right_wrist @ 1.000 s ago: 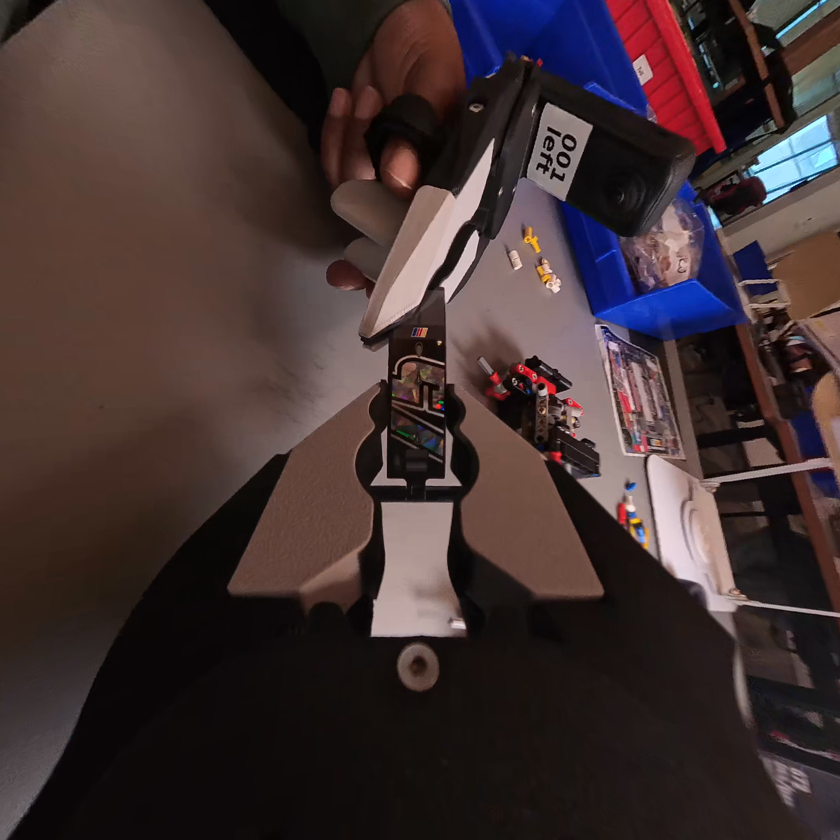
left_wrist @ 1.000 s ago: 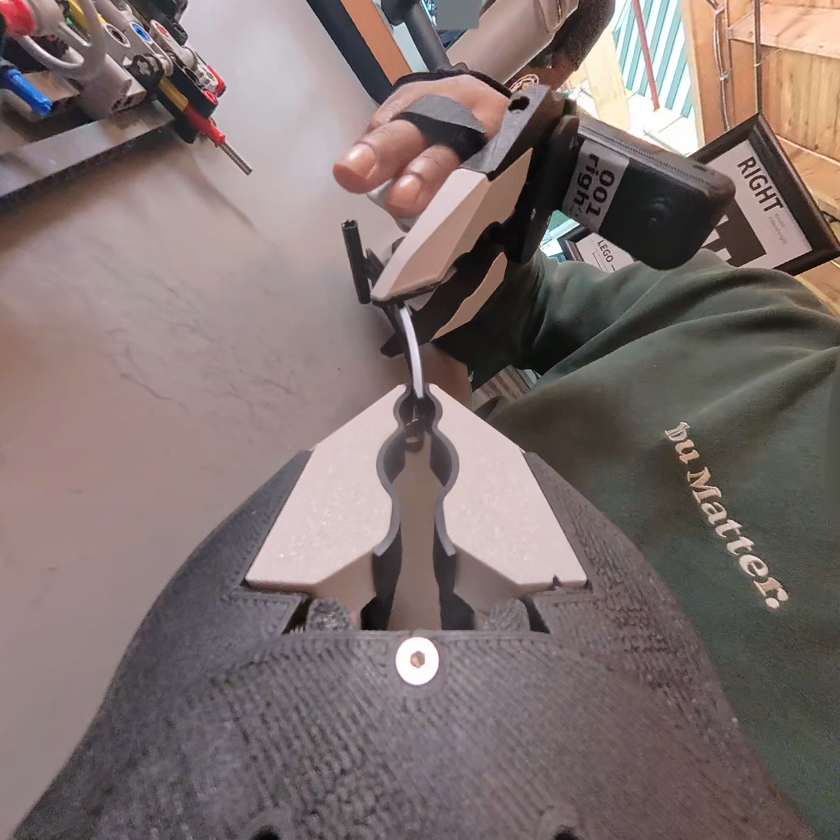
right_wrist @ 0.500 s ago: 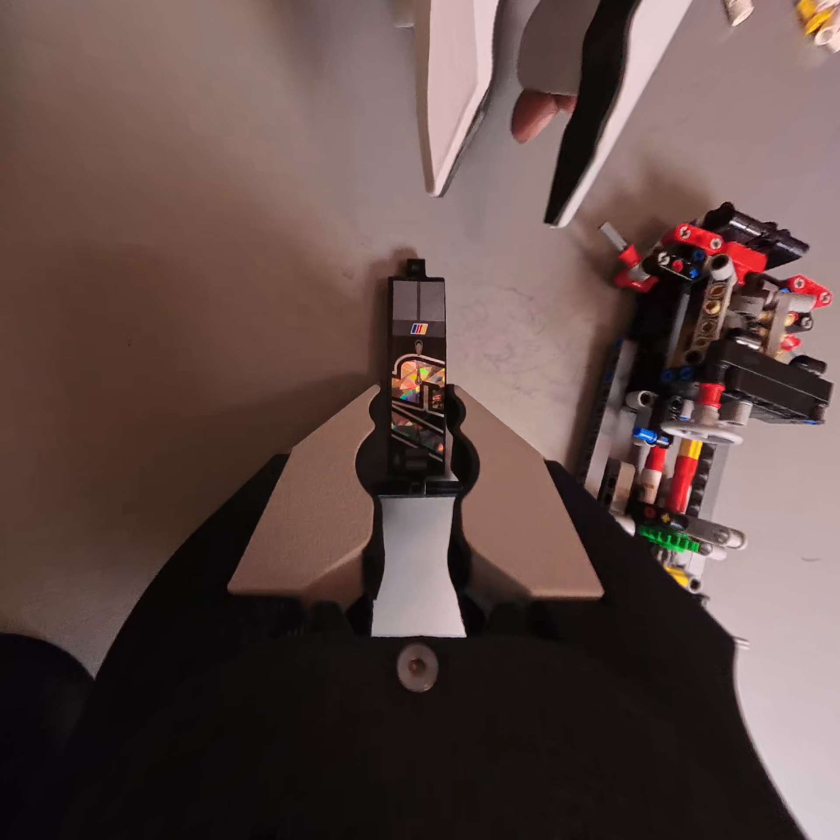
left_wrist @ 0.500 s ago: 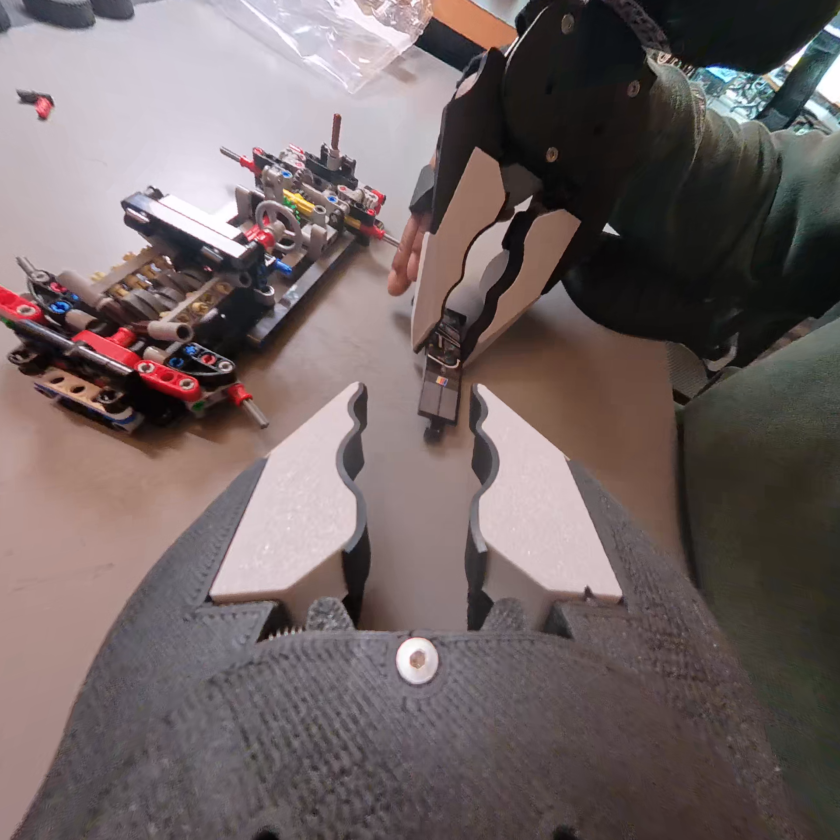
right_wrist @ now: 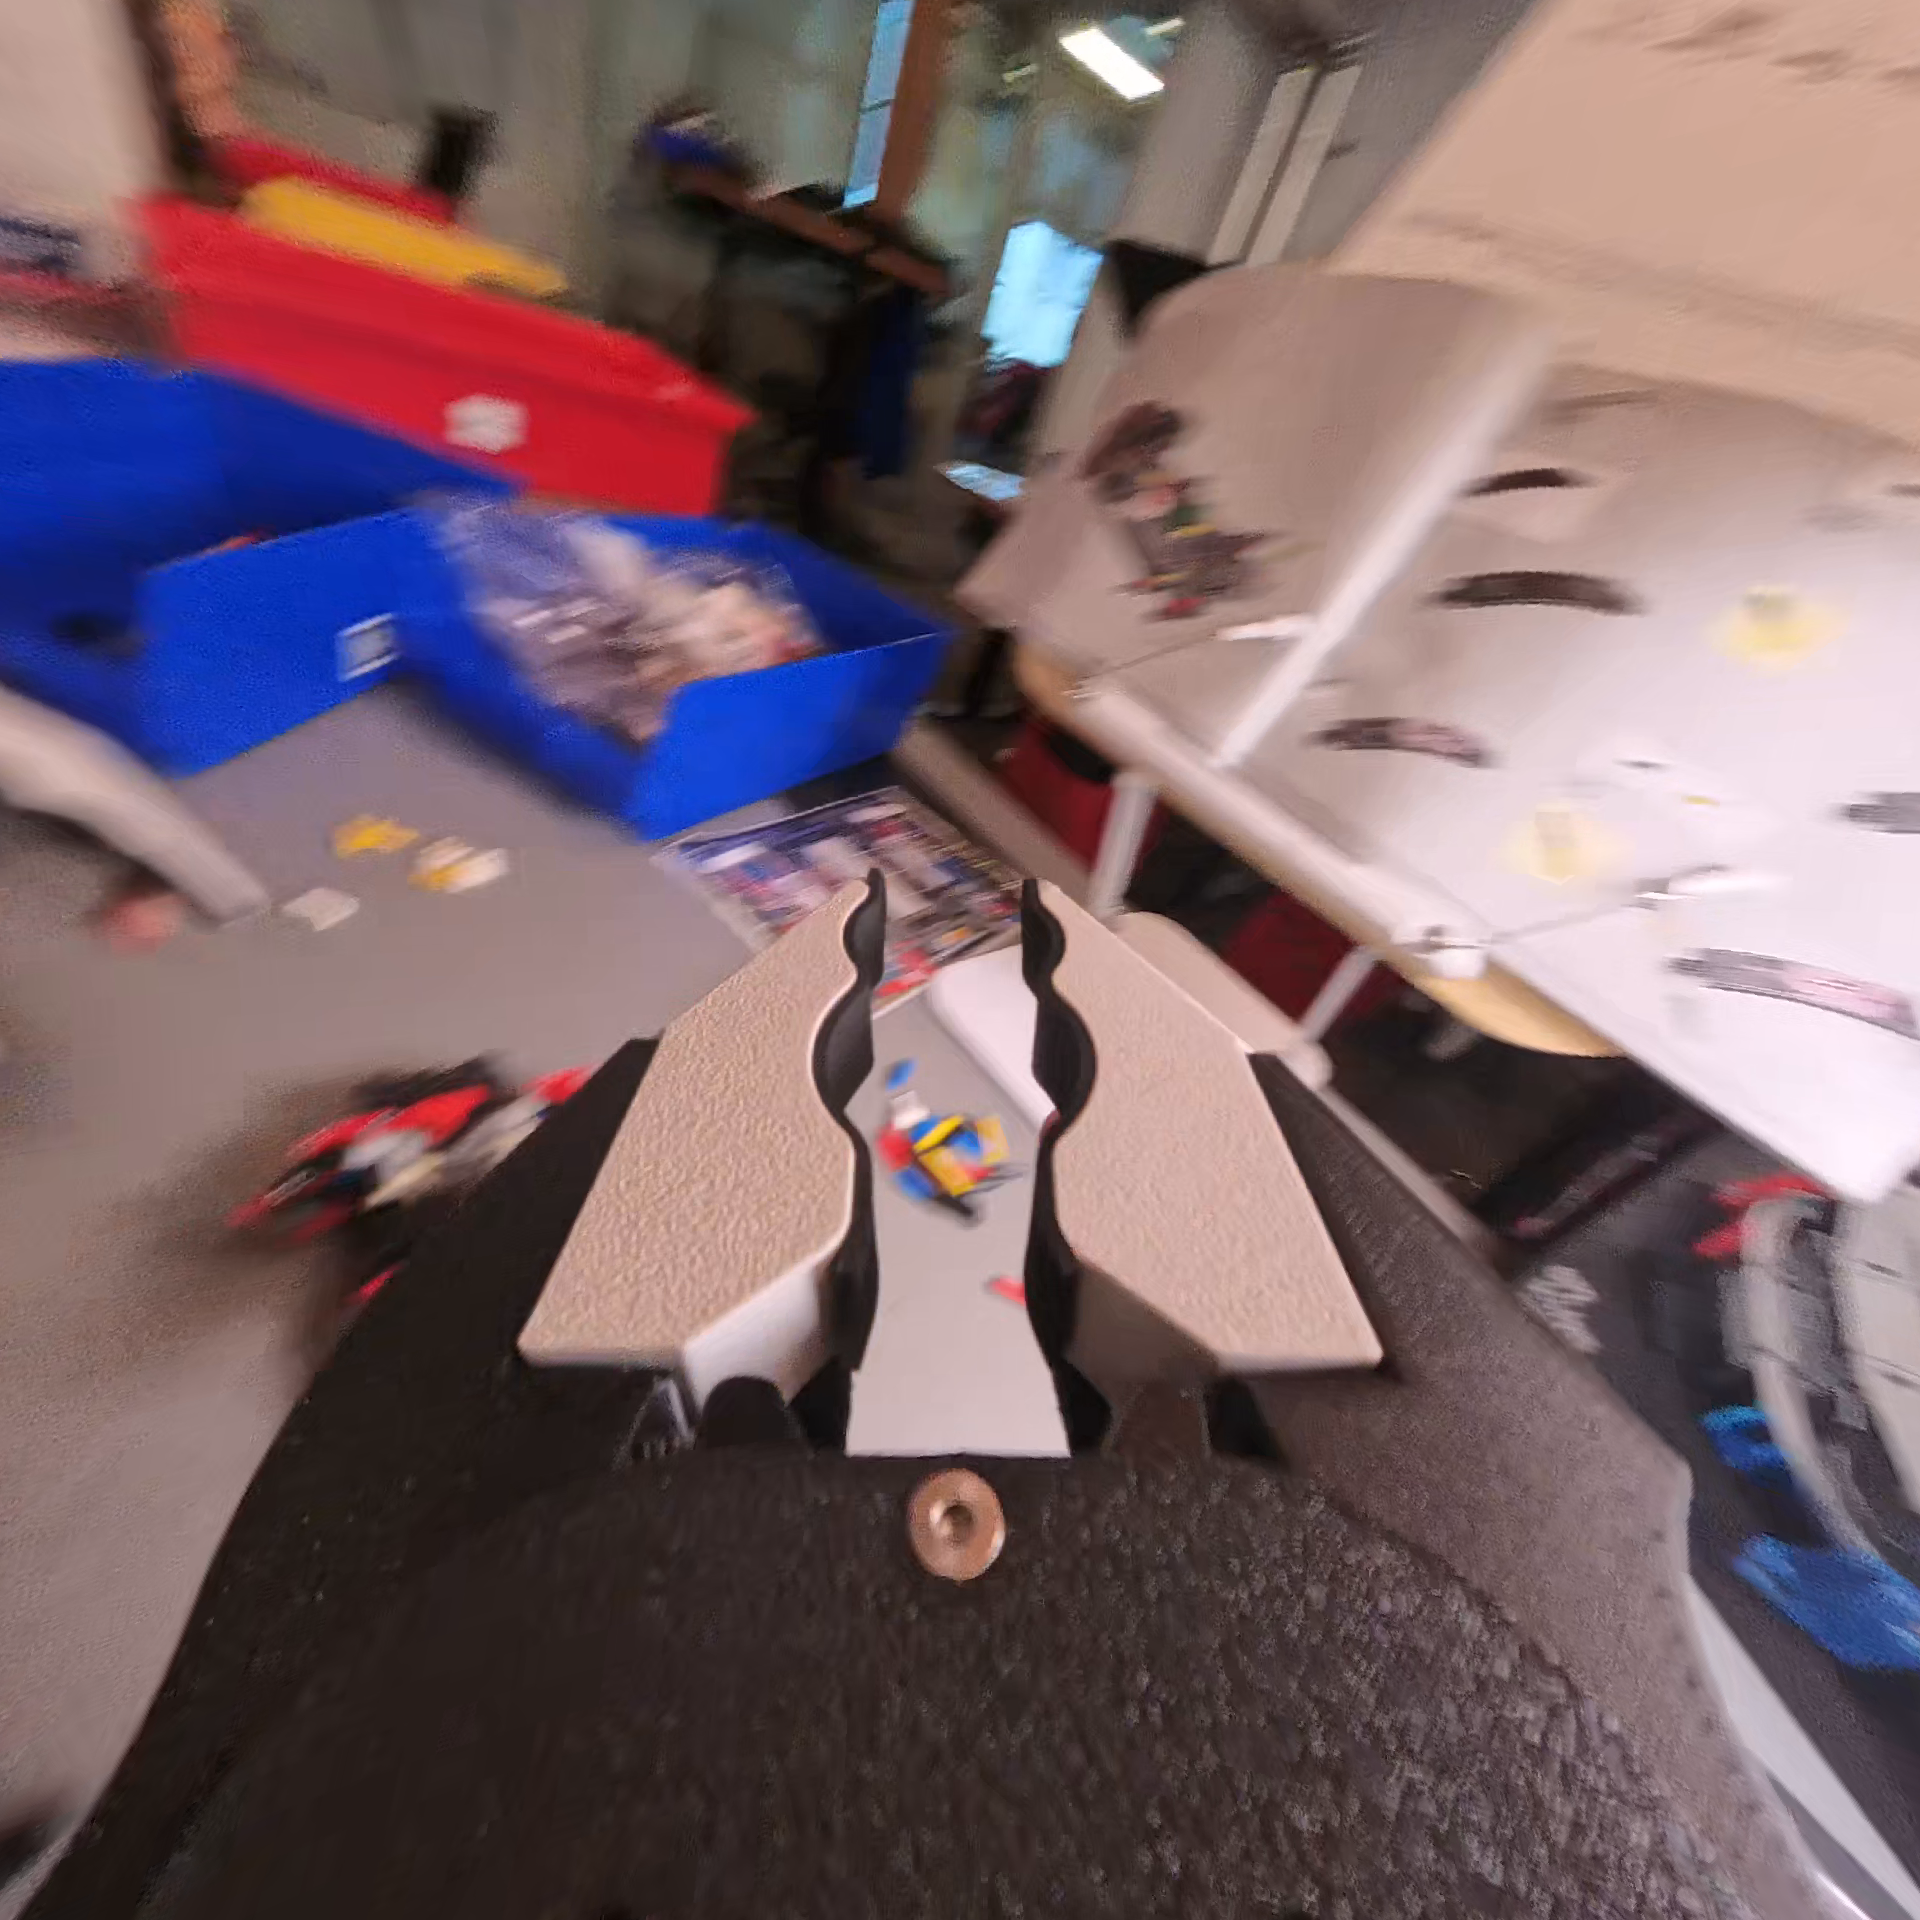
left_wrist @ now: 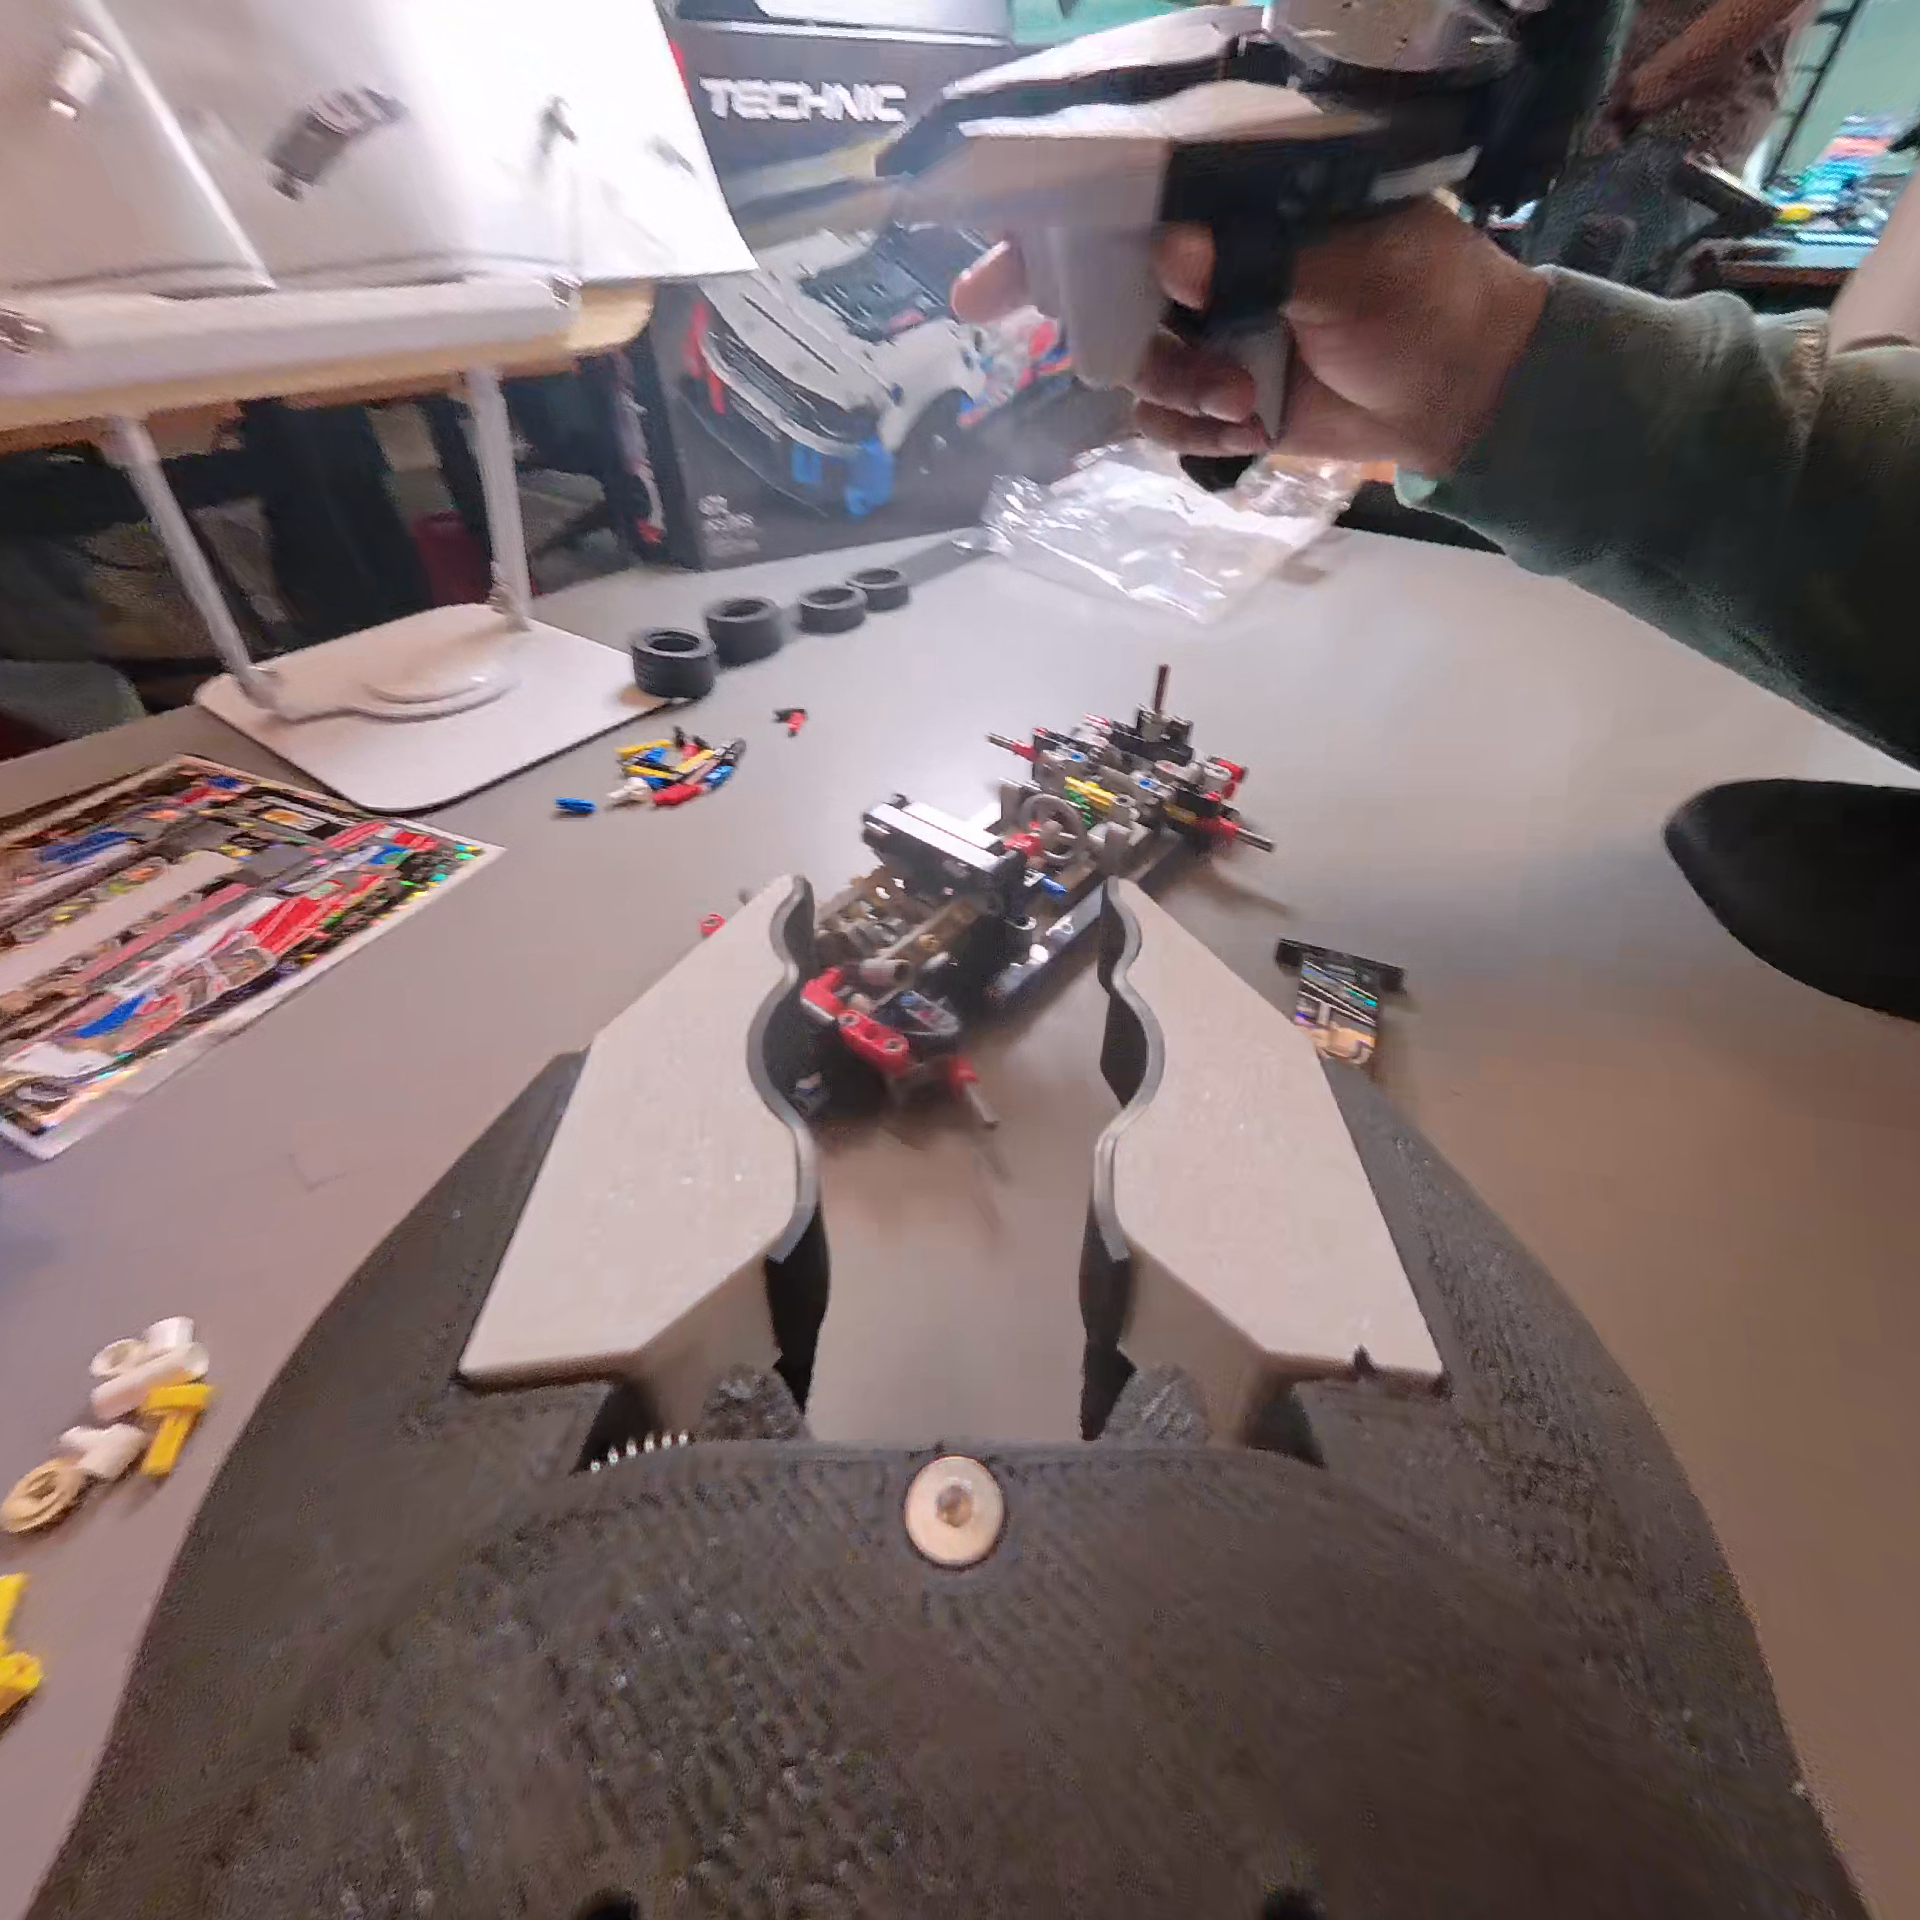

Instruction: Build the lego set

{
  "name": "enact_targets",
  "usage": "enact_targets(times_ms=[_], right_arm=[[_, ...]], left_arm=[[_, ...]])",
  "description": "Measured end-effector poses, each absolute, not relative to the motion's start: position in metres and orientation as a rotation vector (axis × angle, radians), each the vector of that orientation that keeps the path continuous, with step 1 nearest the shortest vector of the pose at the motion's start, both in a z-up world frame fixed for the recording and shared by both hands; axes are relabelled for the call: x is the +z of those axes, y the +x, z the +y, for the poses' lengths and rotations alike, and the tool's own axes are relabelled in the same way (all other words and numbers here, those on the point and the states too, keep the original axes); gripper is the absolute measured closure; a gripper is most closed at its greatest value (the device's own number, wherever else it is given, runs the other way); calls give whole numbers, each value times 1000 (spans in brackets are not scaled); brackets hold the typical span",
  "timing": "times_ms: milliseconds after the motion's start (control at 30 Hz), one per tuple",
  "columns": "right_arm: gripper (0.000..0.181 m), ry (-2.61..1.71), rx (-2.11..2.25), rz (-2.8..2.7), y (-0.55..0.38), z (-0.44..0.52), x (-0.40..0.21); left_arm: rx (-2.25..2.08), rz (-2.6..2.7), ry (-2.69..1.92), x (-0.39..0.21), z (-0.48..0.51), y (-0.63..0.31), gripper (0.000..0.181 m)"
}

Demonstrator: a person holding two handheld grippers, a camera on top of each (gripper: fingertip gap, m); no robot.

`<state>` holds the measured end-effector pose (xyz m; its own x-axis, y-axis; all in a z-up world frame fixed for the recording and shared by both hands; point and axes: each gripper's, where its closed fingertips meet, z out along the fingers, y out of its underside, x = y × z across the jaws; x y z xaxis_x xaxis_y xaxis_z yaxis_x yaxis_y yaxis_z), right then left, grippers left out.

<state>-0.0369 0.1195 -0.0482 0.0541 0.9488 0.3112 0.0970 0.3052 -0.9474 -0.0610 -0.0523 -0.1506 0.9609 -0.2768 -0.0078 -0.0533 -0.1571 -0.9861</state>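
Observation:
The part-built lego chassis (left_wrist: 1029, 883) lies on the grey table, black and grey with red and blue pins. My left gripper (left_wrist: 956, 904) is open and empty, hovering just in front of the chassis. A black panel piece with a shiny sticker (left_wrist: 1338, 1000) lies flat on the table to its right. My right gripper (right_wrist: 948, 899) is open and empty, raised above the table; it also shows high in the left wrist view (left_wrist: 1081, 135), held by a hand. The right wrist view is blurred; the chassis (right_wrist: 384, 1153) is at its left.
A sticker sheet (left_wrist: 187, 935) lies at the left. Small loose pieces (left_wrist: 665, 769) and several black tyres (left_wrist: 769, 623) sit behind the chassis. A white stand base (left_wrist: 416, 696), the set's box (left_wrist: 862, 312) and a clear bag (left_wrist: 1153, 530) are farther back. Blue bins (right_wrist: 727, 686) stand at the table's edge. The grippers' ends are close to 20 centimetres from one another.
The right gripper let go of the black sticker panel, which now lies on the table, and rose up high. The left gripper, open since half a second ago, swung to face the chassis.

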Motion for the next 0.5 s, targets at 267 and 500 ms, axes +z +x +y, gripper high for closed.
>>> enact_targets(times_ms=[267, 500], right_arm=[[169, -1259, 756, -895, -114, 308, -3], [181, -1276, 659, -924, -146, 348, -10]], left_arm=[[-50, 134, -1676, -149, -50, -100, 133], [-21, 94, -1662, -148, -50, -113, 136]])
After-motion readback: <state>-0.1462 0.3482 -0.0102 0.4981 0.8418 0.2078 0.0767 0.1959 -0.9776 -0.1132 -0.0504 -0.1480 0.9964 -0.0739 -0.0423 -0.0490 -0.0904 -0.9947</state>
